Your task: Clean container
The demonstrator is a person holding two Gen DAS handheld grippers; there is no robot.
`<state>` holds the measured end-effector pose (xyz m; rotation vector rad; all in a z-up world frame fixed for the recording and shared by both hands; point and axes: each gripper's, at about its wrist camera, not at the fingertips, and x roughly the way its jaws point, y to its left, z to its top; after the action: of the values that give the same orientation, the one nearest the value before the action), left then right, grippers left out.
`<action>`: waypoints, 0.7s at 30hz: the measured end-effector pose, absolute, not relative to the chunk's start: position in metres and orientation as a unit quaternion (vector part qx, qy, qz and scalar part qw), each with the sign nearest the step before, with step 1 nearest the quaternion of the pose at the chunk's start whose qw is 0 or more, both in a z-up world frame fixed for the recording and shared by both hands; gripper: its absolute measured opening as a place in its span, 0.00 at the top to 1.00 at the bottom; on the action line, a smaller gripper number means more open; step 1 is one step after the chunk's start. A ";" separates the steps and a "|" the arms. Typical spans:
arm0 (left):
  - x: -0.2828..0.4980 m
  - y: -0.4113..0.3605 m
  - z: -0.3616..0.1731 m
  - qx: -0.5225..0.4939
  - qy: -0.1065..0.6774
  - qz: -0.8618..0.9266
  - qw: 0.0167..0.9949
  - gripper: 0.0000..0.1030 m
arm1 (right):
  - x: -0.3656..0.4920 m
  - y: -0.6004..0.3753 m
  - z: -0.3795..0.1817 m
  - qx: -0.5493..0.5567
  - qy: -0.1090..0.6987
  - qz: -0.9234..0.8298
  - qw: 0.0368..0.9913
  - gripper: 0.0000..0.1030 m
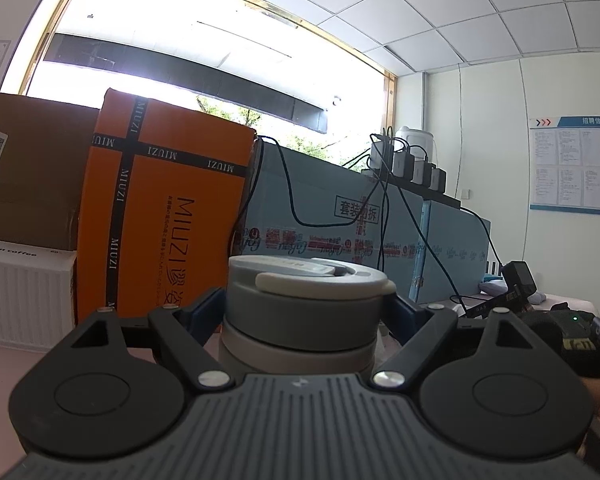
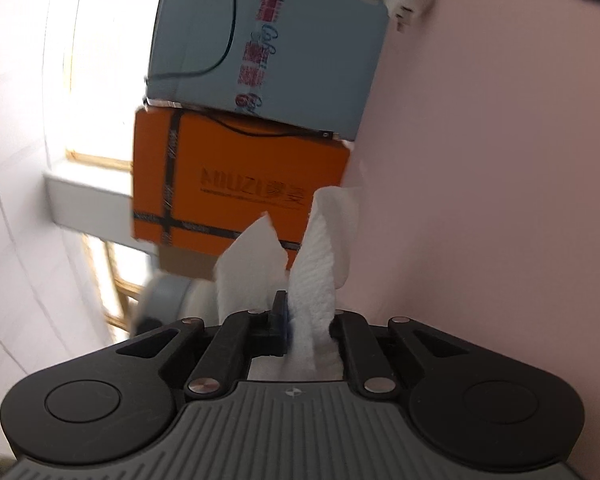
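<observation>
A grey round container [image 1: 300,312] with a lighter lid and a white flip tab stands upright between my left gripper's fingers. My left gripper [image 1: 304,316] is shut on its sides, blue pads against both flanks. In the right wrist view, rolled sideways, my right gripper [image 2: 300,320] is shut on a white paper towel [image 2: 316,264] whose folds stick out past the fingers. Part of the grey container [image 2: 162,300] shows blurred at the left, beside the towel. The right gripper's body [image 1: 572,336] shows at the right edge of the left view.
An orange MIUZI box [image 1: 168,216], a brown carton [image 1: 28,168] and light blue boxes [image 1: 340,208] with black cables stand behind on the pink table [image 1: 4,364]. Chargers [image 1: 408,164] sit on the blue boxes. A bright window is behind.
</observation>
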<state>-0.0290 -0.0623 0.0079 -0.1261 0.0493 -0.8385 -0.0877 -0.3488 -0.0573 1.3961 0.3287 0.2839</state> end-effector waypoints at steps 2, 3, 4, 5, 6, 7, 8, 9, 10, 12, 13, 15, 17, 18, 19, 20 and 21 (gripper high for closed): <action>-0.030 -0.063 0.008 -0.060 0.023 -0.407 0.911 0.21 | -0.087 -0.349 -0.058 0.656 0.136 0.136 0.730 0.92; -0.030 -0.062 0.007 -0.060 0.023 -0.407 0.911 0.21 | -0.086 -0.348 -0.057 0.662 0.129 0.138 0.725 0.92; -0.030 -0.062 0.007 -0.061 0.023 -0.406 0.911 0.21 | -0.085 -0.347 -0.056 0.667 0.123 0.139 0.722 0.92; -0.029 -0.062 0.007 -0.062 0.023 -0.407 0.911 0.21 | -0.084 -0.346 -0.055 0.671 0.118 0.138 0.719 0.92; -0.029 -0.062 0.007 -0.062 0.023 -0.407 0.911 0.21 | -0.082 -0.346 -0.056 0.677 0.114 0.138 0.713 0.92; -0.029 -0.061 0.007 -0.062 0.023 -0.407 0.911 0.21 | -0.079 -0.345 -0.056 0.683 0.112 0.138 0.708 0.92; -0.029 -0.061 0.007 -0.062 0.023 -0.407 0.911 0.21 | -0.076 -0.345 -0.055 0.686 0.111 0.137 0.706 0.92; -0.029 -0.061 0.007 -0.061 0.023 -0.407 0.911 0.21 | -0.073 -0.345 -0.053 0.685 0.110 0.136 0.707 0.92; -0.029 -0.061 0.007 -0.060 0.022 -0.407 0.911 0.21 | -0.070 -0.344 -0.052 0.683 0.110 0.135 0.709 0.92; -0.029 -0.061 0.007 -0.061 0.022 -0.407 0.911 0.21 | -0.066 -0.343 -0.049 0.673 0.114 0.129 0.719 0.92; -0.029 -0.061 0.007 -0.061 0.023 -0.407 0.911 0.21 | -0.064 -0.342 -0.048 0.666 0.119 0.124 0.726 0.92; -0.029 -0.060 0.007 -0.061 0.023 -0.407 0.911 0.21 | -0.061 -0.340 -0.047 0.650 0.130 0.112 0.740 0.92; -0.026 -0.061 0.007 -0.062 0.023 -0.407 0.911 0.21 | -0.059 -0.339 -0.049 0.641 0.143 0.100 0.747 0.92; -0.026 -0.061 0.007 -0.061 0.023 -0.407 0.911 0.21 | -0.058 -0.339 -0.051 0.639 0.149 0.095 0.749 0.92; -0.025 -0.061 0.007 -0.061 0.023 -0.407 0.911 0.21 | -0.057 -0.339 -0.052 0.637 0.155 0.089 0.750 0.92; -0.024 -0.061 0.007 -0.061 0.023 -0.407 0.911 0.21 | -0.056 -0.339 -0.053 0.634 0.163 0.081 0.752 0.92; -0.024 -0.061 0.007 -0.060 0.022 -0.408 0.911 0.21 | -0.056 -0.339 -0.054 0.631 0.170 0.076 0.753 0.92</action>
<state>-0.0243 -0.0613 0.0072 -0.1245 0.0463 -0.8407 -0.0561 -0.3387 -0.0545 1.3764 0.3707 0.1650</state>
